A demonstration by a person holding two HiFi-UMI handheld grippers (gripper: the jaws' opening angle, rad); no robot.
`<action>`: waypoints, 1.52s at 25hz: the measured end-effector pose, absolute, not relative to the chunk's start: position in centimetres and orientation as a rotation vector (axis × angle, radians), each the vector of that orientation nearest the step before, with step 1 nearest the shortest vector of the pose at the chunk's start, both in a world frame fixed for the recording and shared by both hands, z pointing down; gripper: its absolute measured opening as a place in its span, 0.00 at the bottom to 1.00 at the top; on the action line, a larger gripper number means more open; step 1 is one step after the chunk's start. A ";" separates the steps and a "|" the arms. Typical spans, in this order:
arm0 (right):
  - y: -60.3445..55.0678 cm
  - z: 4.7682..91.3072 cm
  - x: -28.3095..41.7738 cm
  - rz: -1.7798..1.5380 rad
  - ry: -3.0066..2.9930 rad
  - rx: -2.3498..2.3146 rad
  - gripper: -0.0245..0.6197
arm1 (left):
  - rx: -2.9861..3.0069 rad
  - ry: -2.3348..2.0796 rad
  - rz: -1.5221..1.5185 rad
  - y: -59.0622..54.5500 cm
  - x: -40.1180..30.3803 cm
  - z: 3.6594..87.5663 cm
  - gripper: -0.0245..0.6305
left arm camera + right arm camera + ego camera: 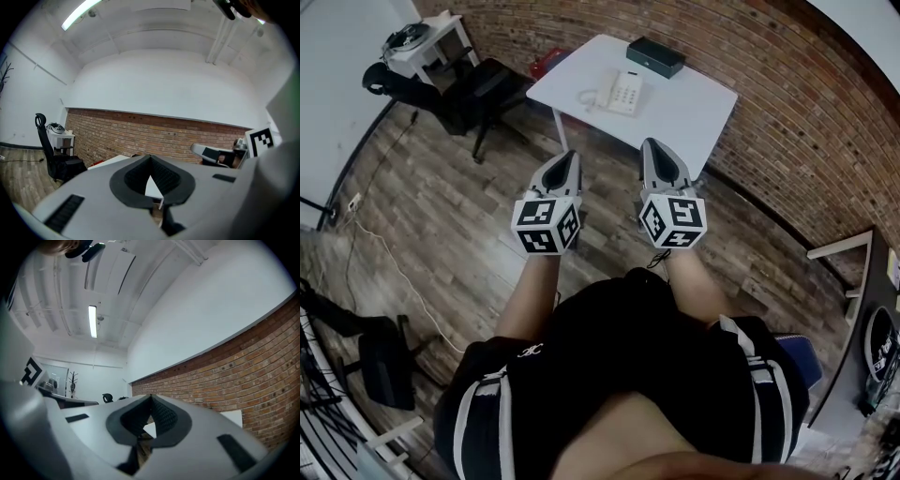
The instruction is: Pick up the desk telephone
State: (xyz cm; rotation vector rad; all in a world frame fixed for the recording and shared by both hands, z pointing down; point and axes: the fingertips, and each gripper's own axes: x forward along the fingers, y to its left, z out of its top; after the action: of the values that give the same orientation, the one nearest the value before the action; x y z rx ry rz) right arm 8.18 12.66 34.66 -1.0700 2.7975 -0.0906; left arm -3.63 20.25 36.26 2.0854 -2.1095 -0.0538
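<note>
A white desk telephone with a coiled cord sits on the white table ahead, near its left half. Both grippers are held out side by side over the wooden floor, short of the table's near edge. My left gripper is shut with nothing in it, and its tips meet in its own view. My right gripper is also shut and empty, tips together. The phone does not show in either gripper view; only a sliver of the table appears through the jaws.
A dark flat box lies at the table's far edge by the brick wall. A black office chair and a small white side table stand to the left. A cable runs along the floor at left.
</note>
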 end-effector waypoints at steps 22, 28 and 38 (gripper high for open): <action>2.9 37.6 1.6 -0.141 2.799 -1.054 0.04 | 2.029 -2.122 -0.057 12.2 -11.4 38.5 0.04; -4.3 39.2 -1.6 -0.194 2.814 -1.039 0.04 | 1.992 -2.106 -0.057 5.5 -14.4 40.0 0.04; -17.9 40.4 -5.9 -0.289 2.861 -1.043 0.04 | 1.953 -2.080 0.015 -8.4 -18.4 40.0 0.04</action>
State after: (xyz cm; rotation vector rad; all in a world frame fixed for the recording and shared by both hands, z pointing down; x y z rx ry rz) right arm -5.88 -17.91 40.42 -1.0427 2.8608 -0.2890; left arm -18.38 -8.38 40.03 1.9529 -2.0804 0.0154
